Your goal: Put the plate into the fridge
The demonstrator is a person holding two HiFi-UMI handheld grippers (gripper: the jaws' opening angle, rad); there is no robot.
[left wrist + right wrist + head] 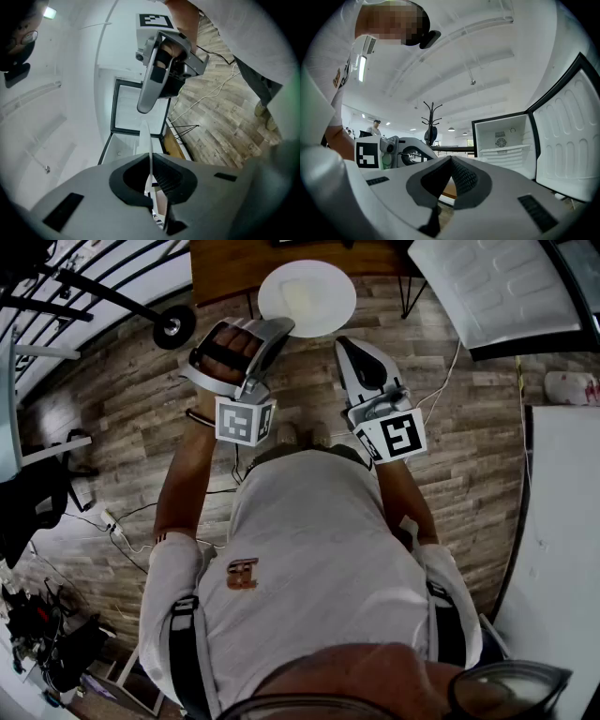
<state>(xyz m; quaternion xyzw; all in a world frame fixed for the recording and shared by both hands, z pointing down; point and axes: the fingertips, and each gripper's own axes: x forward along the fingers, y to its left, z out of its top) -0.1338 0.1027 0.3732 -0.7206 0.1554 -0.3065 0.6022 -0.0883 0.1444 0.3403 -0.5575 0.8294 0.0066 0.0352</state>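
A round white plate (307,298) is held by its near rim in my left gripper (281,329), which is shut on it. In the left gripper view the plate (149,140) stands edge-on, pinched between the jaws of the left gripper (151,161). My right gripper (345,341) is just right of the plate, its jaws shut with nothing in them; its own view shows the right gripper (450,159) with tips touching. Ahead of it the fridge (506,140) stands open, white and empty inside, its door (567,136) swung right. The door (497,287) also shows in the head view.
A wooden table (234,263) lies beyond the plate. A wheeled black stand (173,324) is at the left, cables run over the wood floor (469,427), and a white surface (567,540) fills the right side. A coat rack (432,117) stands far off.
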